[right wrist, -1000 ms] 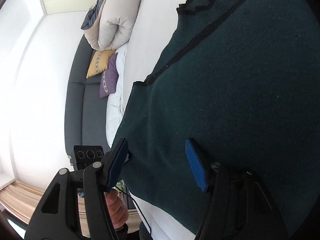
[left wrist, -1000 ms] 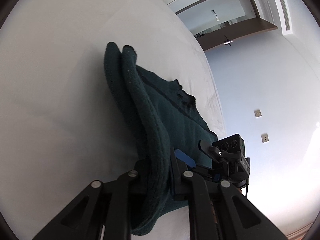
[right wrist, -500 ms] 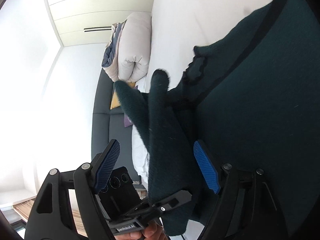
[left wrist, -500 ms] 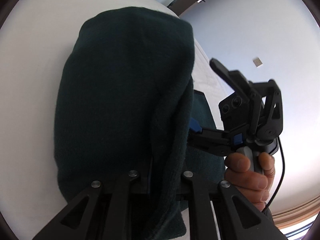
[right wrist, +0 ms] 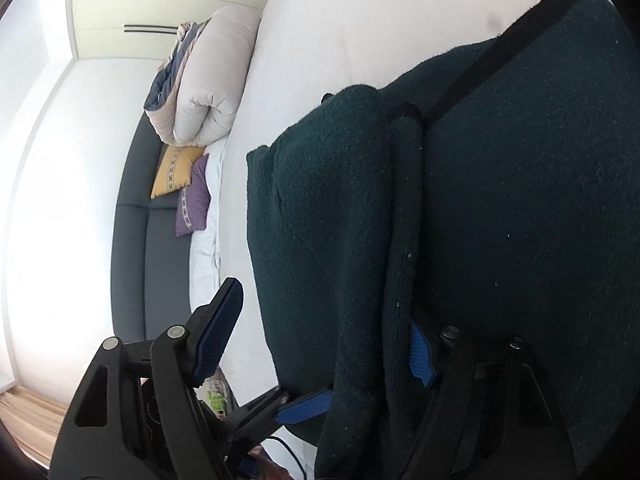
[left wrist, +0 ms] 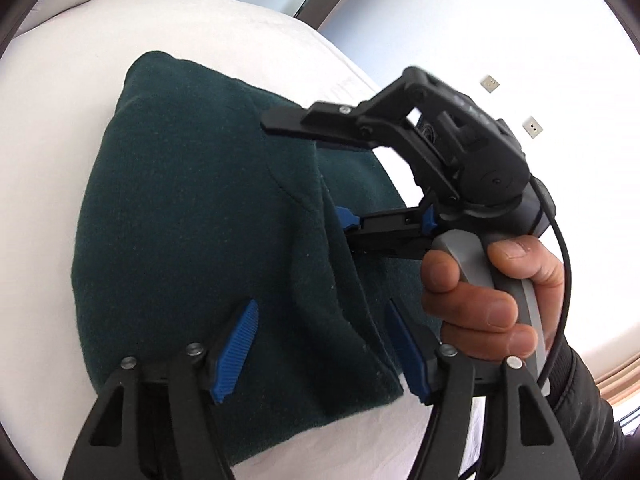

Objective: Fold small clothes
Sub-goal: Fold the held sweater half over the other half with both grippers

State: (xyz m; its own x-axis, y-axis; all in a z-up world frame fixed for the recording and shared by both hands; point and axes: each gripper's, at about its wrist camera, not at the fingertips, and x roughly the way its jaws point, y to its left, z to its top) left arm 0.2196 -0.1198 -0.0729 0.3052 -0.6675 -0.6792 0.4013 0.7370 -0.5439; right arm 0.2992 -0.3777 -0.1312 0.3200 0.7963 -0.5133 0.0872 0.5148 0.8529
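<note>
sweater [left wrist: 192, 208]: dark green, folded over on itself, lying on white bed [left wrist: 52, 128]
left claw [left wrist: 320, 344]: jaws just opened, blue pads apart over the near edge of the fold, gripping nothing
right claw [right wrist: 320, 340]: jaws just narrowed slightly but wide apart; a fold of sweater hangs between the pads, not pinched
right hand [left wrist: 488, 300]: wrapped round the grey handle
background: rolled duvet [right wrist: 204, 80], yellow and purple cushions on grey sofa [right wrist: 136, 240]
</note>
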